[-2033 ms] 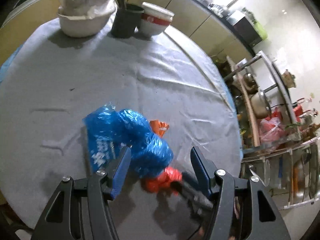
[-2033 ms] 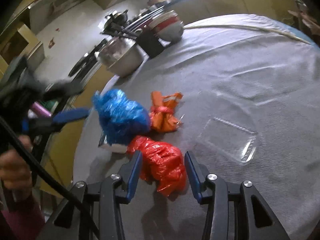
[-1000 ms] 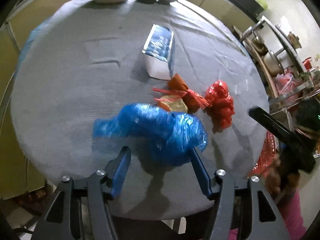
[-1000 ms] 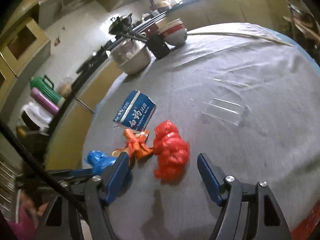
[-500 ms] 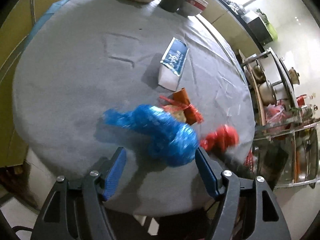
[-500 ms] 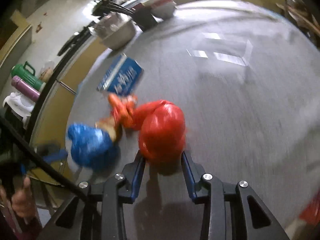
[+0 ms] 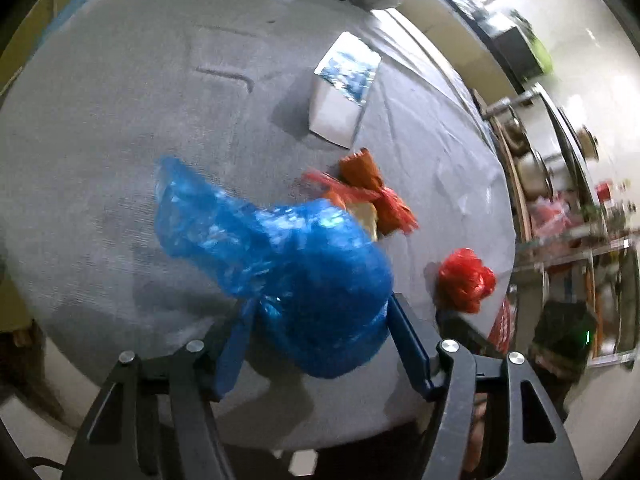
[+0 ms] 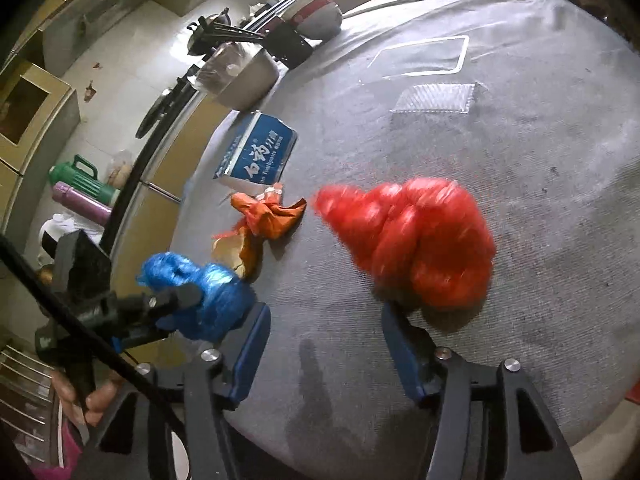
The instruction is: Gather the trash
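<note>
Tongs first. Left tongs (image 7: 320, 344) have the blue plastic bag (image 7: 304, 276) bulging between the two blue pads, its bulk filling the gap side to side; the jaws are closing on it, both pads pressed into the plastic. The bag's loose tail trails away up and to the left of the pads, over the grey table (image 7: 120, 120). Right tongs (image 8: 324, 344) stand apart and are opening; nothing sits squarely between the pads. The red plastic bag (image 8: 420, 244) is blurred, just beyond the right pad (image 8: 400, 344) and above it; whether it touches that pad cannot be told.

Beyond the left tongs, just past the blue bag: a crumpled orange bag (image 7: 372, 196) with something tan tucked against it. Farther out lies a blue-and-white carton (image 7: 340, 92), flat on the cloth. From the right tongs the same orange bag (image 8: 268, 216) lies ahead and left, the carton (image 8: 256, 152) behind it, and the blue bag (image 8: 208, 300) low at left beside the left pad, held in the other tool, with a hand (image 8: 92, 396) gripping its handle.

Far ahead and right of the right tongs: a clear plastic lid (image 8: 436, 98) on the cloth. At the far edge, a steel bowl (image 8: 244, 76) covered in film.
</note>
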